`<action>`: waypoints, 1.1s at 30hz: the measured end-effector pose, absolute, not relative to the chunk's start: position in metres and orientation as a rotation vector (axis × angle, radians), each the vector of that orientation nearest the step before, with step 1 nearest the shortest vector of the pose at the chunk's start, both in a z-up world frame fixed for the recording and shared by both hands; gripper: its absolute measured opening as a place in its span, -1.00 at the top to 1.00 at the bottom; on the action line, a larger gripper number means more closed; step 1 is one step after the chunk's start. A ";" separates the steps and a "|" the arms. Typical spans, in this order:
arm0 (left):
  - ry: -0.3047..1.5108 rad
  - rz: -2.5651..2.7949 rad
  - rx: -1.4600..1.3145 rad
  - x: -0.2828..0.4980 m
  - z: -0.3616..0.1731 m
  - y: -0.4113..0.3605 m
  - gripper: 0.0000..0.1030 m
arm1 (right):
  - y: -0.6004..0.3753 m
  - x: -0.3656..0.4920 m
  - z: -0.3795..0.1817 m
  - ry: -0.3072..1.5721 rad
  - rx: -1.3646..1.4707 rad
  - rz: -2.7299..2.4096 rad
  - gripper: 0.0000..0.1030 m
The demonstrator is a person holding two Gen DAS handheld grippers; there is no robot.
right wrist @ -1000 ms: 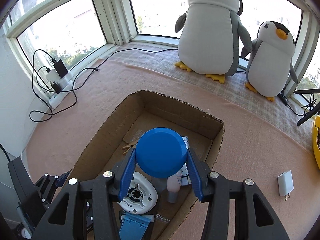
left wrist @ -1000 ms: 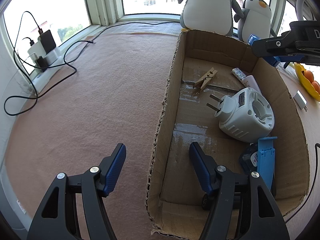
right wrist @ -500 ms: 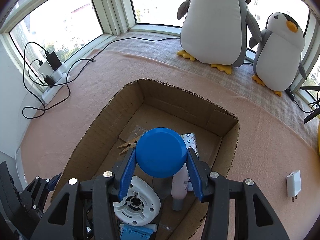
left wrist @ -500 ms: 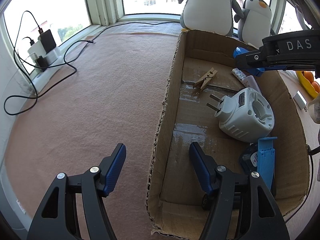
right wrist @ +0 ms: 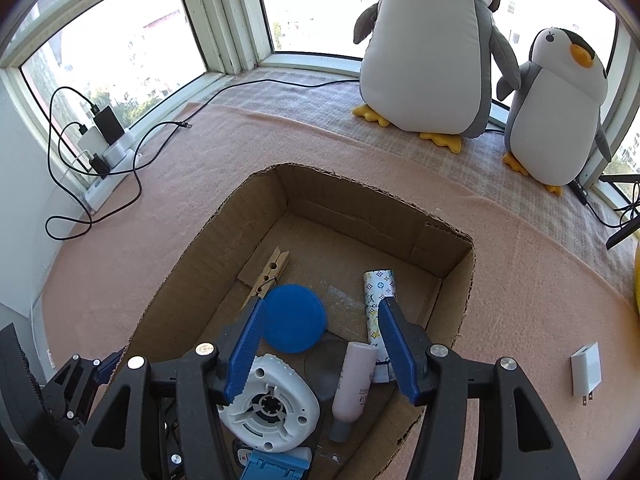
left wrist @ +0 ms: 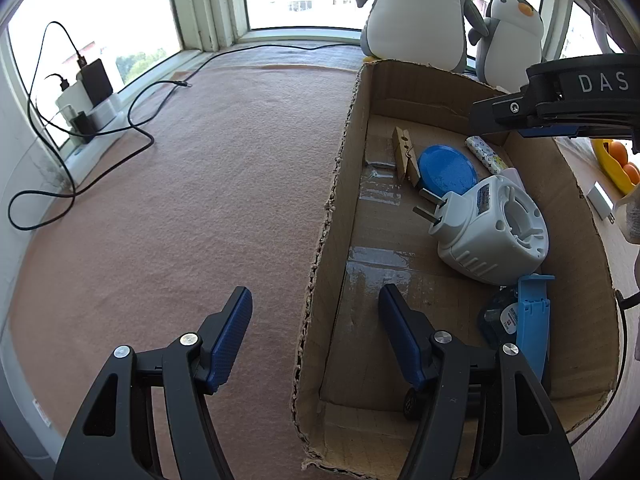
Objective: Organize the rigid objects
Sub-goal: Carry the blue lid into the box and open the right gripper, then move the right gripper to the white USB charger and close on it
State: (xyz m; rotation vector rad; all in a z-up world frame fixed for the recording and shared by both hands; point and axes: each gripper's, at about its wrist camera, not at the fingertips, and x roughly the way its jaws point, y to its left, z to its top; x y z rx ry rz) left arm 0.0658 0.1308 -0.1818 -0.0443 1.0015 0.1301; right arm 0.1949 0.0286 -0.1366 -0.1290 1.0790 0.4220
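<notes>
Left wrist view:
- Left claw: blue-padded fingers apart, astride the left wall of the open brown cardboard box, one finger outside, one inside; whether the pads touch the wall cannot be told.
- Round flat blue plastic lid: lying on the box floor, leaning on the white plug-in appliance with two metal prongs.
- Wooden clothespin: flat, touching the lid's left edge.
- Patterned white tube: far right of the box floor.
- Light blue plastic clip: near corner, beside the appliance.
- Right claw: black frame over the box's far right corner.
- Pink felt-covered desk: carries the box.

Right wrist view:
- Right claw: above the box interior, jaws opening, nothing between the pads; the blue lid lies free below, next to the left finger.
- Clothespin: just beyond the lid.
- Pale pink bottle with grey cap: beside the patterned tube.
- White wall charger: on the desk, outside the box.
- Two plush penguins: by the window.
</notes>
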 end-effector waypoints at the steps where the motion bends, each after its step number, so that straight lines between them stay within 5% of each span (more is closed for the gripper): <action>1: 1.001 0.130 -0.044 0.066 -0.182 0.130 -0.29 | 0.029 0.195 -0.136 1.079 -0.129 0.422 -0.10; 33: 1.001 0.150 0.002 0.066 -0.180 0.122 -0.29 | -0.081 0.164 -0.098 0.954 -0.103 0.213 -0.17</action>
